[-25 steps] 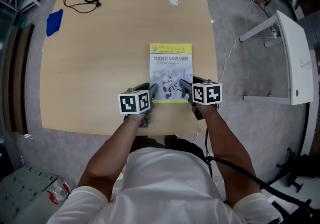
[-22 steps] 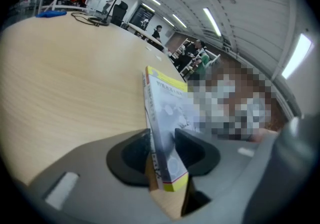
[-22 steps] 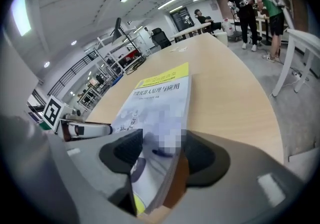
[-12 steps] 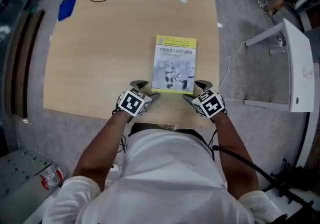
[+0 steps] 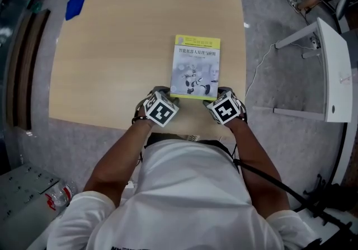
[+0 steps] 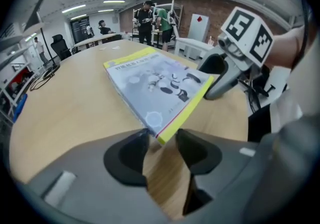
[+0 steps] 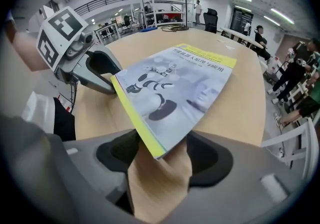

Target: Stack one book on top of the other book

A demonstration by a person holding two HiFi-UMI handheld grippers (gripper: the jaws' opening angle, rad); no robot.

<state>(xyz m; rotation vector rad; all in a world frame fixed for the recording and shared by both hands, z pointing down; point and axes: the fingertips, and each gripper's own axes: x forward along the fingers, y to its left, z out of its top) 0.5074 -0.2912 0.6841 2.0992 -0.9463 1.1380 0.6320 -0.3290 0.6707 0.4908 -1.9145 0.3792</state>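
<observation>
Smooth, lightly glossy paper covers the grey-and-yellow paperback book (image 5: 196, 67). The pale wood-grain table top (image 5: 112, 59) is smooth and matt, the left gripper (image 6: 162, 143) and right gripper (image 7: 160, 153) are matt grey plastic, and the grey carpet floor (image 5: 72, 148) looks rough.

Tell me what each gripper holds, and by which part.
Nothing is gripped. The near corners of the book sit between the jaws of the left gripper and right gripper; both have just been closing but clamp nothing.
</observation>
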